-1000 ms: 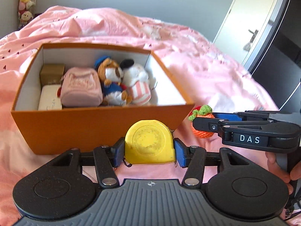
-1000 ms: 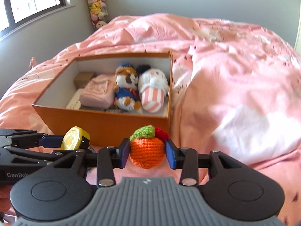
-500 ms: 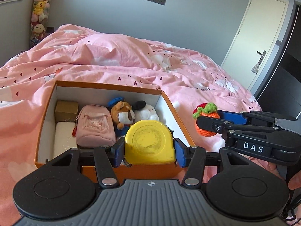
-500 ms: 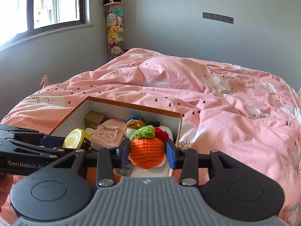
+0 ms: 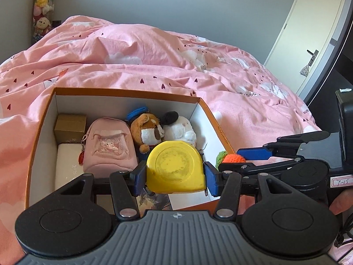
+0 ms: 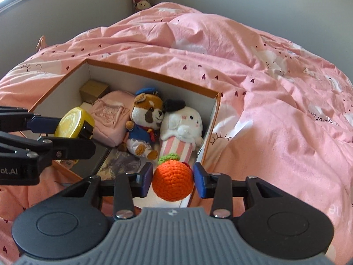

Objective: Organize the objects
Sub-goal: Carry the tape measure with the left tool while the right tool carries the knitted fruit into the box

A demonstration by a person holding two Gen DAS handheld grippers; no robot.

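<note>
My left tongs (image 5: 175,173) clamp the yellow tape measure (image 5: 175,170) over the orange box (image 5: 130,92). My right tongs (image 6: 173,180) grip the crocheted orange (image 6: 173,182), both poised for dropping inside.

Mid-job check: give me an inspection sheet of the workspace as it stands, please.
Surface: pink duvet on a bed, rumpled.
Job's things: orange box open, holding gold box, pink pouch, bear plush, white plush.
Clutter: nothing seen.
Tongs: left tongs clamp yellow tape measure; right tongs clamp crochet orange; both over the box.
Cables: dark cord at right edge.
Surroundings: door, plush column.
</note>
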